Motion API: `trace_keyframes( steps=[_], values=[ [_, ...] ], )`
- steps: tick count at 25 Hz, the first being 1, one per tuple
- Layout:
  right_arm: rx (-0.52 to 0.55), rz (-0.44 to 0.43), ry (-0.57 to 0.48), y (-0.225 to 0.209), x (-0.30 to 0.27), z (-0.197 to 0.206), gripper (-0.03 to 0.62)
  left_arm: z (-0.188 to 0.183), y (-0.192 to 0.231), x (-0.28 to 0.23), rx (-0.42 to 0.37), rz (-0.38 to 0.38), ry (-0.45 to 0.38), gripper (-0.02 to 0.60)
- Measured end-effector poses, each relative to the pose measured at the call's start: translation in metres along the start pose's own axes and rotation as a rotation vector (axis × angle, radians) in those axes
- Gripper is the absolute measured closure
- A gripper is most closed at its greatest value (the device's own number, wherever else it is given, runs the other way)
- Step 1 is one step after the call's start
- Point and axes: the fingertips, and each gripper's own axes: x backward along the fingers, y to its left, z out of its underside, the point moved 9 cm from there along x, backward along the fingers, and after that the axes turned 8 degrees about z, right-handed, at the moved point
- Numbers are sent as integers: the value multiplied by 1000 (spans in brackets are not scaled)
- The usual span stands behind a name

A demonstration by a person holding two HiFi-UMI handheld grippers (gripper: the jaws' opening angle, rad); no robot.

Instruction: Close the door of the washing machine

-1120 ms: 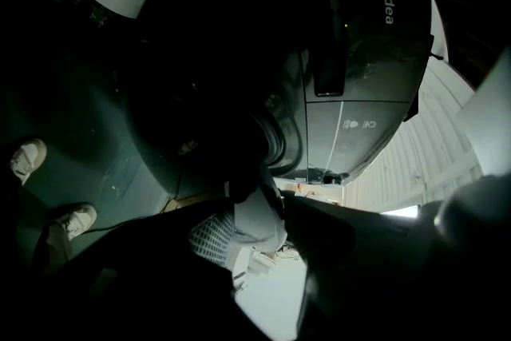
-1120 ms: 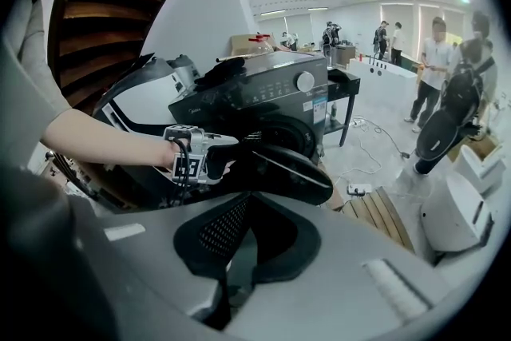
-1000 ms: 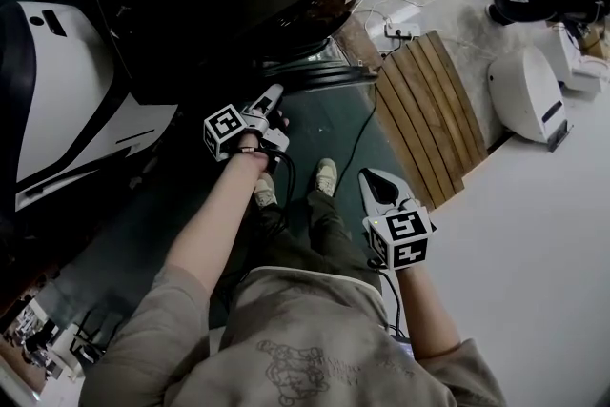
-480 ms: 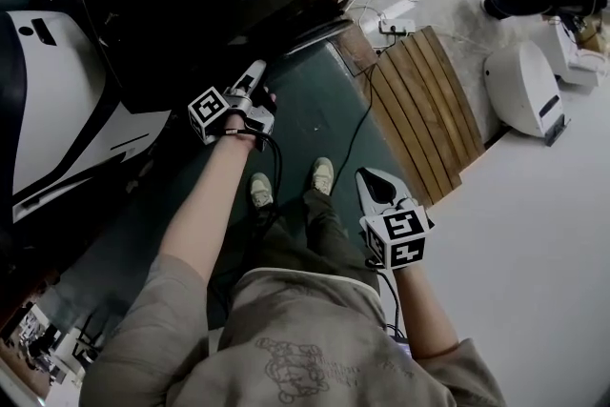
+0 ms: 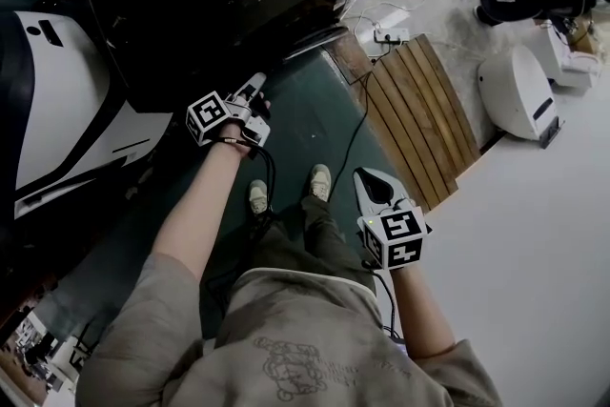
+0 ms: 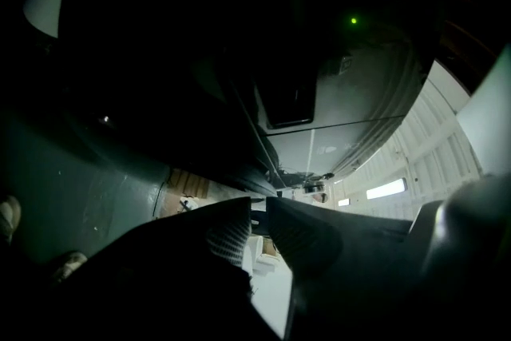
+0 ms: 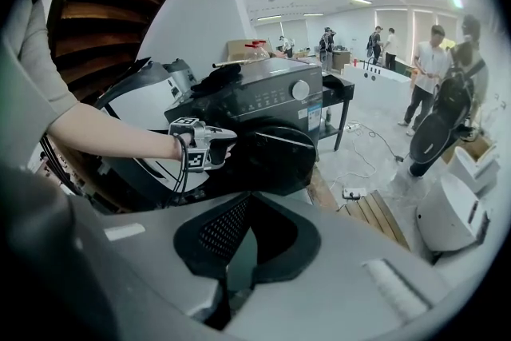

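In front of the dark washing machine [image 5: 219, 5], the person stands on a green floor mat [image 5: 315, 110] with the left arm stretched forward. The left claw [image 5: 255, 83] points at the left rim of the round door [image 7: 279, 160]. Its two halves stand a narrow slit apart with nothing between them, and I cannot tell whether the tips touch the rim. The door lies close against the machine's front, below the control panel; whether it is latched is not clear. The right claw [image 5: 365, 176] hangs low at the person's right side, well apart from the machine, its tips pressed together and empty.

To the left, a white-and-black curved shell [image 5: 57, 100] sits just beside the machine's corner, leaving only a tight gap next to the left forearm. To the right, the mat's edge meets a slatted wooden panel [image 5: 419, 114], and a black cable [image 5: 355, 136] runs over the mat toward the shoes [image 5: 321, 179]. Beyond the panel the pale floor lies open. A power strip [image 5: 389, 35] lies near the machine's right corner and a white rounded housing [image 5: 519, 91] farther out. People [image 7: 431, 64] stand in the hall well beyond the machine.
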Motion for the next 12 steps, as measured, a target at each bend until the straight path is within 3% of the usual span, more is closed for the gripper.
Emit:
trace_keyframes(
  steps=[4,12],
  values=[
    [3,4,-36,8,10,-6,565,0,-14,13,-64,-7,40,523],
    [34,1,-107,32,32,-19,565,13,-60,38,-228,0,202,545]
  ],
)
